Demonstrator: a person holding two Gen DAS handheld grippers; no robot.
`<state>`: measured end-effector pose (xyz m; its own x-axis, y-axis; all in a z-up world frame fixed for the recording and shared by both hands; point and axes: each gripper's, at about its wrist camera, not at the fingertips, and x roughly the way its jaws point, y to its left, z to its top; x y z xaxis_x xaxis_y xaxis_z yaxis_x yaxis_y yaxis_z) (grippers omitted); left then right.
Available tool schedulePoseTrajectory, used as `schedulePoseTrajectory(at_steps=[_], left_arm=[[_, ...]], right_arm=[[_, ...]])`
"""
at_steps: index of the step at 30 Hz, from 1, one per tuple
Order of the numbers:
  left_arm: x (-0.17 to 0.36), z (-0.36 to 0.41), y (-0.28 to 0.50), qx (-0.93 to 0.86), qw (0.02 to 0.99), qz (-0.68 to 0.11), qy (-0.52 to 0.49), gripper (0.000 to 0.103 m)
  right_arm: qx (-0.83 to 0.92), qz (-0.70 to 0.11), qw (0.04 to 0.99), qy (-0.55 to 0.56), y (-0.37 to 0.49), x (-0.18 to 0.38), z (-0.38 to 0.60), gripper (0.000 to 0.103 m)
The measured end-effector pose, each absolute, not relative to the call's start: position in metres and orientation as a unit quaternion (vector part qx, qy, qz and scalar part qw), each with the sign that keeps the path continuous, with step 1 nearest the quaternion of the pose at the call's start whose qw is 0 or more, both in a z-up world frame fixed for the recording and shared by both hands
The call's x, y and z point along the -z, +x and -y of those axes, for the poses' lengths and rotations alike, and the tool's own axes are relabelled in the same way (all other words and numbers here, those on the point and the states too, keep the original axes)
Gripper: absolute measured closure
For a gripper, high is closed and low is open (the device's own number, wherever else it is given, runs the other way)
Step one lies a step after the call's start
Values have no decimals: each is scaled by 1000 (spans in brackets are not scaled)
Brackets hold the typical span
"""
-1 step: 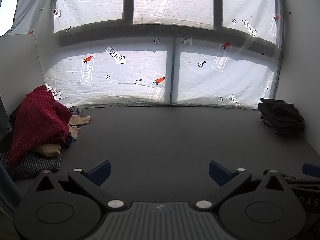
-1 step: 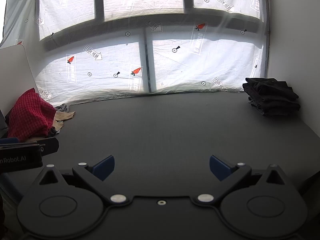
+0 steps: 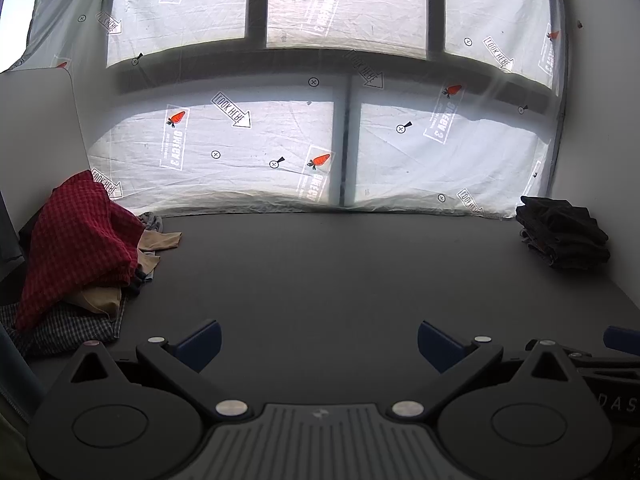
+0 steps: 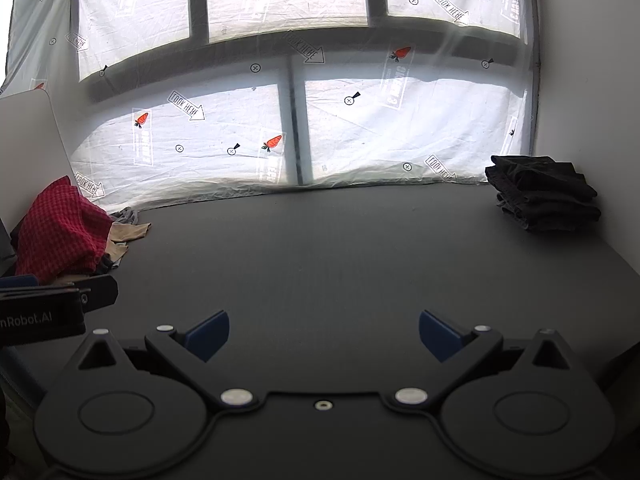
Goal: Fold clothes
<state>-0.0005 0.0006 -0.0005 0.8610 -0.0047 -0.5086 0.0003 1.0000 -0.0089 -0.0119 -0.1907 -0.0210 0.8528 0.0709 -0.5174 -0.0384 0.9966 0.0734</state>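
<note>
Both tongs are empty and spread wide: the left tongs (image 3: 318,340) and the right tongs (image 4: 324,336) hover side by side over the bare centre of the dark worktop (image 3: 340,272), blue pads well apart, touching no cloth. No difference can be established between the available views, so no change is reported; judged from this layout, one garment cycle appears finished and the next has not begun. The unfolded heap (image 3: 80,256) lies at the left edge of the worktop, by the white printed sheeting (image 3: 248,152) that covers the window. A red checked garment (image 3: 76,240) of coarse, waffle-like weave drapes over the top; beneath it lie a smooth tan piece (image 3: 158,240) and a thin dark plaid fabric (image 3: 68,328), all crumpled and soft. The folded stack (image 4: 544,196) sits in the far right corner: dark, matte layers in a compact, squared block. The next move probably calls for reaching left and pulling one item from the heap.
</note>
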Motion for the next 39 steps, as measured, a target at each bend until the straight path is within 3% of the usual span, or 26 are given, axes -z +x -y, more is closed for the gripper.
schedulePoseTrajectory(at_steps=[39], left_arm=[[10,-14,-4,10,965,-261,-5,0]], right_arm=[[-28,-268,963,28,-12,21,187,0]])
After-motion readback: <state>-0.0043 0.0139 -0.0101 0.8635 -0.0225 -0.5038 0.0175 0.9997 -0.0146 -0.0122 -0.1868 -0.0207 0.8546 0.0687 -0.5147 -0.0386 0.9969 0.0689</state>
